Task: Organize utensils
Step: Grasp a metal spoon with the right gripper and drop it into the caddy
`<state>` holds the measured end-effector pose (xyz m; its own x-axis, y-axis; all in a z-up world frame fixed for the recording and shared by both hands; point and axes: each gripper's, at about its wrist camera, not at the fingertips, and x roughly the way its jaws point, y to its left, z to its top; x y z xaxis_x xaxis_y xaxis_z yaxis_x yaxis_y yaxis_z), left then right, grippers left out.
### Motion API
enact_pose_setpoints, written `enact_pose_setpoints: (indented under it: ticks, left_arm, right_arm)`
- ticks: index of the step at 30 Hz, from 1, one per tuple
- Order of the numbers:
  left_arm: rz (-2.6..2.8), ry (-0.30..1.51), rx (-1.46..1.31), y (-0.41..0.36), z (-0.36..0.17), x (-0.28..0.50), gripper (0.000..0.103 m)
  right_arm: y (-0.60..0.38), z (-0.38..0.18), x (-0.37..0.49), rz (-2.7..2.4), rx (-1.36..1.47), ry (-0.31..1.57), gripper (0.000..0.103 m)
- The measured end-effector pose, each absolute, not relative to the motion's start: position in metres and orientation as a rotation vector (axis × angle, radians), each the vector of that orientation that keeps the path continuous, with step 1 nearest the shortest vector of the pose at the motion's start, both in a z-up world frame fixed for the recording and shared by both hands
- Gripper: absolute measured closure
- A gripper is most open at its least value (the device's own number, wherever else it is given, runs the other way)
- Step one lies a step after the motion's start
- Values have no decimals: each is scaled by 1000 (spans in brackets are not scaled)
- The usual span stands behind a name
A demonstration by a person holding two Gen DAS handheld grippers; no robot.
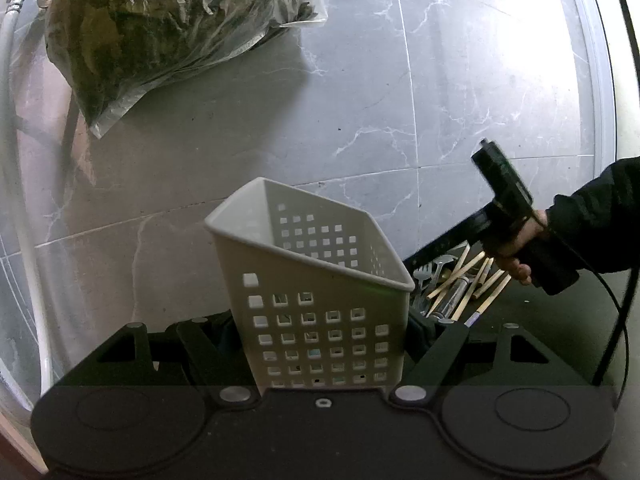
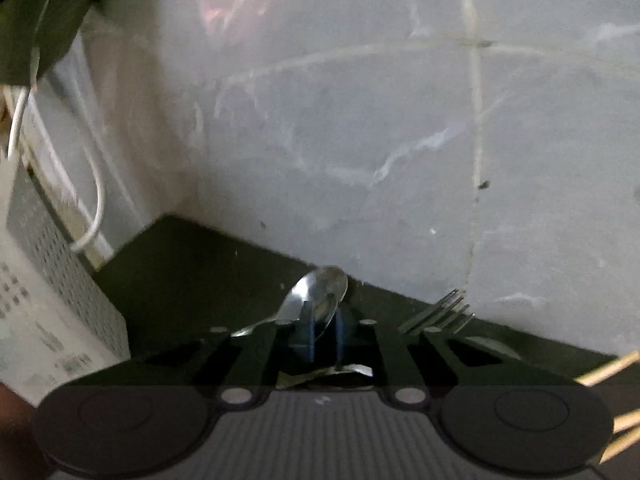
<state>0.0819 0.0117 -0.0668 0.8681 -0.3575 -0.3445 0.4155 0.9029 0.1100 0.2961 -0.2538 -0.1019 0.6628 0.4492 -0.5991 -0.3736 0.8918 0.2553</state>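
Observation:
My left gripper point(image 1: 320, 330) is shut on a white perforated utensil basket point(image 1: 320, 276), which stands upright between its fingers. To the right of the basket lies a pile of wooden chopsticks point(image 1: 468, 280) and metal forks point(image 1: 426, 274) on the dark counter. A hand in a dark sleeve point(image 1: 520, 248) holds the other gripper down over that pile. In the right wrist view my right gripper point(image 2: 325, 334) has its blue pads close together on the bowl of a steel spoon point(image 2: 320, 292). A fork point(image 2: 440, 314) lies just to the right, and chopstick ends point(image 2: 612, 368) show at the right edge.
A grey marble-tiled wall point(image 1: 400, 100) stands directly behind the counter point(image 2: 192, 272). A clear plastic bag of dark greens point(image 1: 168, 28) hangs at the upper left, beside a white hose point(image 1: 16, 160). The basket point(image 2: 52, 300) fills the left side of the right wrist view.

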Motion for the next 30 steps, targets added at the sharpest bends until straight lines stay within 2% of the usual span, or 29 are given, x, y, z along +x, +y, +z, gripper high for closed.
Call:
enact_pose_setpoints:
  ticks: [9,19,24,30]
  left_arm:
    - [-416,308,168,16,-70,81,26]
    - [-459,287,165,27,-75,77,26]
    - [-480,285,169,33,-74,74,26]
    - [-488,287,172,34,-73,74,26]
  right_arm:
    - [-231,-27,202,312,58,479,101]
    - [-191,95,109,186,75,103,101]
    - [-157,100,107,248,15,64,101]
    - [-103,65,126,317,-46,181,101]
